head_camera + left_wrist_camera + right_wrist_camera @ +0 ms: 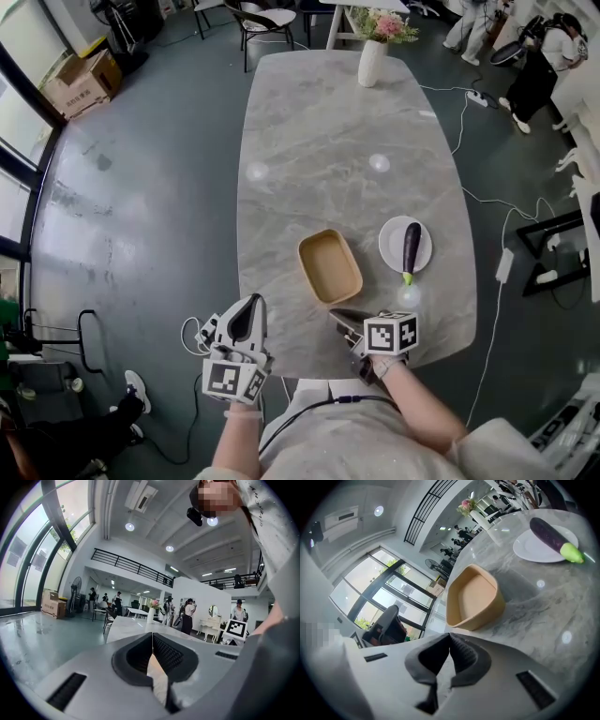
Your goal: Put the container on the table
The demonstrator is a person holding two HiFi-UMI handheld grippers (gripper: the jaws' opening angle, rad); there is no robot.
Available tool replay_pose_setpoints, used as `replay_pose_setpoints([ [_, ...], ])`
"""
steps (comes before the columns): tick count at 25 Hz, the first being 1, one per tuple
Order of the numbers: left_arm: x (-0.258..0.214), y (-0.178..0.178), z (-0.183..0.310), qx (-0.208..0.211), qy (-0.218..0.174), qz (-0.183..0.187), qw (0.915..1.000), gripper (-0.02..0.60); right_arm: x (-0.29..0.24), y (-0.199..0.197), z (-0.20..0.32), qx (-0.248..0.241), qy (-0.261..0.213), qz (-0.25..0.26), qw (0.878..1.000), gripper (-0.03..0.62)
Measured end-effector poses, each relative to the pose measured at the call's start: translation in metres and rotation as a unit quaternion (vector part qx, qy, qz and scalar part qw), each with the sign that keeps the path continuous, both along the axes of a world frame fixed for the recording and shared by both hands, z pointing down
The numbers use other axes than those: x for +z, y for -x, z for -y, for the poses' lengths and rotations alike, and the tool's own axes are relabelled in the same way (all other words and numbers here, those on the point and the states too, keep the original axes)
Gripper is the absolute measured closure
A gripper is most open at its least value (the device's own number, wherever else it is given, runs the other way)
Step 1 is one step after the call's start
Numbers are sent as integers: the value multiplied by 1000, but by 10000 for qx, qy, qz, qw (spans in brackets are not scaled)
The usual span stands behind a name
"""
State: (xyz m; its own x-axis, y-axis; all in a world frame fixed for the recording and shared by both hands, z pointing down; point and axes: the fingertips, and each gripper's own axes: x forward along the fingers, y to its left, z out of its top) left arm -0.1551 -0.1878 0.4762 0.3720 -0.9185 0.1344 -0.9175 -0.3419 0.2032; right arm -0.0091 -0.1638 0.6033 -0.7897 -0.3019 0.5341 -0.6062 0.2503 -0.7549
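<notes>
Holding the right gripper (450, 635) just short of the container's (330, 266) near end, you've got its jaws pressed together w/ nothing between them; the tips point at that end but stay apart from it. Left gripper (251, 305) sits near-left of the container, by the table's (319, 131) near-left corner, jaws likewise closed tip to tip & empty. The container itself is a tan, shallow tub w/ rounded corners, empty & upright. It rests flat on the marble top toward the near end, roughly mid-width. Right of the container, just beside it but not touching, is a white plate (392, 239) w/ a dark purple eggplant (412, 246) lying on it, green stem end toward you. Well beyond the container, at the table's far end, stands a white vase (371, 64) w/ pink flowers. Farther past that are a chair (265, 19) & ppl (536, 70) standing far-right, too small to detail. Far-left of the container, on the floor by the windows, sit cardboard boxes (82, 82).
</notes>
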Motion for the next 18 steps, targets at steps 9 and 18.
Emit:
replay_pose_setpoints([
  [9, -10, -1, -8, 70, -108, 30, 9999, 575, -34, -11, 4, 56, -886, 40, 9960, 588],
  [18, -19, -1, -17, 51, -216, 12, 9998, 575, -72, -47, 22, 427, -2130, -326, 9756, 588],
])
